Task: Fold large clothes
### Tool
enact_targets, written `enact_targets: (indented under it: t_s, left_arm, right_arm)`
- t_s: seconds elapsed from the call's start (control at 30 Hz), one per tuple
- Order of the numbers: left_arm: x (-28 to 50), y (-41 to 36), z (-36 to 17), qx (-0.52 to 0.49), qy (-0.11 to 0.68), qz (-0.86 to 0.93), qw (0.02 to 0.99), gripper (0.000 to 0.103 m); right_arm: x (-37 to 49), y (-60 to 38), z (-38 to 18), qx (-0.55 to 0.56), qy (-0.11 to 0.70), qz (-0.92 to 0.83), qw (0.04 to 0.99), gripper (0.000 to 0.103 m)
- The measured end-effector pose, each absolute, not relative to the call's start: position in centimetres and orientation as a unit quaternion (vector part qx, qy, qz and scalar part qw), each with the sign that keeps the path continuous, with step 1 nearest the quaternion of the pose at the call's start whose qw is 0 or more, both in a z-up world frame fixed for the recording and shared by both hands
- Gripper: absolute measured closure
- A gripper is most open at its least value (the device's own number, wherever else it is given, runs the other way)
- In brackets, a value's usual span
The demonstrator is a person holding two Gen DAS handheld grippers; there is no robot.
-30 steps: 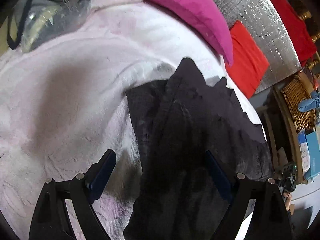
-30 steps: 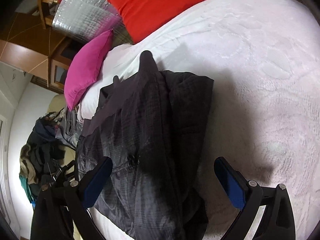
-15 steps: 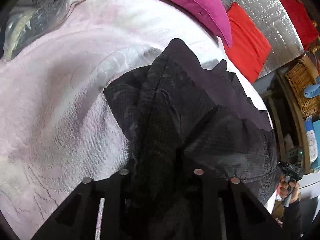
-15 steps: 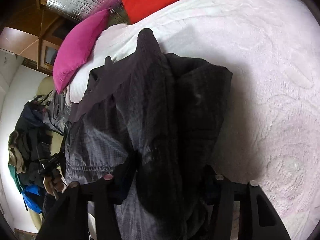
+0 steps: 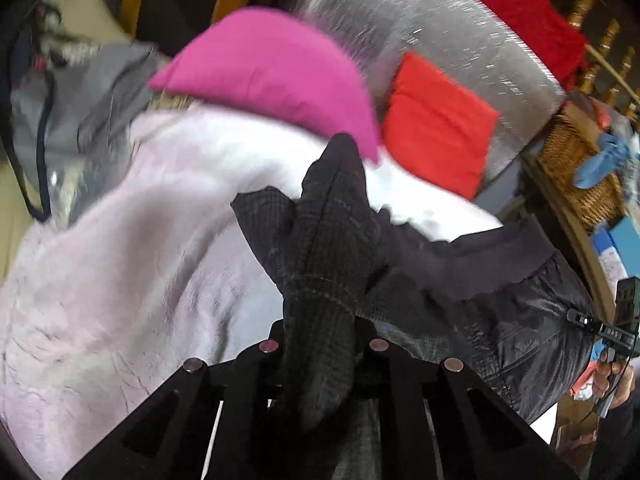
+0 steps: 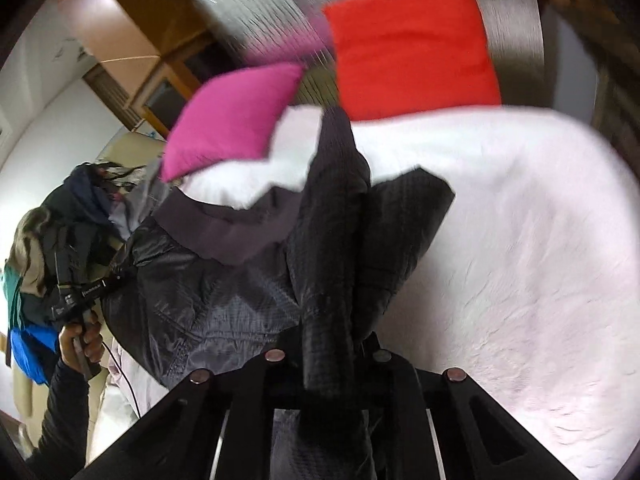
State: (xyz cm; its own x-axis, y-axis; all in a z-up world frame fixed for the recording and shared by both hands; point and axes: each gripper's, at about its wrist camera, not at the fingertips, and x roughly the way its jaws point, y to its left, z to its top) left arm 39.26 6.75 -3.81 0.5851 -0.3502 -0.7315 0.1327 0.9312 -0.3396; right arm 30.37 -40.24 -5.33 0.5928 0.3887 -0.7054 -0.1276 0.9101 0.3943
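Soft, light, slippery dark jacket (image 5: pixel 320 264) sags over the bed (image 5: pixel 120 280); left gripper (image 5: pixel 324 354) and right gripper (image 6: pixel 326 360), fingers just closing, pinch bunched edges, probably a secure hold.

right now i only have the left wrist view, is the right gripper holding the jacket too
Observer: Yes. In the right wrist view the right gripper is shut on a bunched fold of the dark jacket; its jaws have just been closing.
Operator: whats on the far side of the jacket from me
Observer: Bare pale pink bedspread, nothing lying on it there.
Operator: anything behind my left hand i cant see
Observer: A heap of clothes beyond your left hand, off the bed's edge.
Operator: the red pillow, can you see all of it
Observer: Its top and sides, yes: the red pillow leans against the silver padding; the bedspread hides its bottom edge.
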Motion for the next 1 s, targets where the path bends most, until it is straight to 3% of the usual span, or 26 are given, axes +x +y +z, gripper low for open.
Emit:
enact_targets:
  t_s: [0.2,0.33,0.4,0.5,0.53,0.57,0.63,0.8,0.87,0.93,1.0]
  left_arm:
    - [33.9,5.1,-0.4,-0.121,0.387,-0.176,0.897,0.089]
    - [30.7,4.5,-3.4,-0.128,0.39,-0.194,0.891,0.088]
    - [29.9,3.7,-7.5,-0.131,0.414,-0.197,0.879,0.085]
    - [29.7,2.8,-14.5,-0.114,0.498,-0.14,0.848,0.071]
    - [29.6,2.7,-16.8,-0.092,0.527,-0.108,0.838,0.052]
    - [28.8,3.1,-17.7,-0.09,0.513,-0.102,0.847,0.048]
    - [27.2,4.2,-16.2,-0.083,0.472,-0.084,0.873,0.044]
    - [25.7,6.5,-9.9,-0.059,0.4,-0.021,0.914,0.039]
    - [25.5,6.3,-7.8,-0.065,0.38,-0.029,0.922,0.035]
    - [25.5,4.5,-6.8,-0.054,0.378,-0.053,0.923,0.027]
    - [25.5,1.7,-7.0,-0.026,0.381,-0.086,0.92,0.027]
  right_arm:
    - [23.3,-43.0,-2.1,0.143,0.389,0.126,0.901,0.091]
    - [19.0,-45.5,-5.7,0.171,0.396,0.11,0.895,0.091]
    - [18.0,-46.7,-9.3,0.199,0.409,0.104,0.885,0.09]
    - [17.7,-47.6,-16.8,0.211,0.472,0.072,0.853,0.08]
    - [17.7,-47.7,-19.6,0.203,0.509,0.043,0.835,0.07]
    - [17.0,-48.3,-20.9,0.219,0.502,0.034,0.836,0.05]
    - [15.3,-50.0,-20.7,0.266,0.465,0.027,0.844,0.04]
    - [14.1,-51.8,-15.8,0.262,0.406,0.004,0.875,0.038]
    - [14.9,-50.7,-13.8,0.281,0.386,0.039,0.878,0.033]
    - [16.9,-48.7,-12.8,0.271,0.395,0.069,0.875,0.031]
    - [19.2,-46.8,-12.6,0.201,0.417,0.04,0.885,0.031]
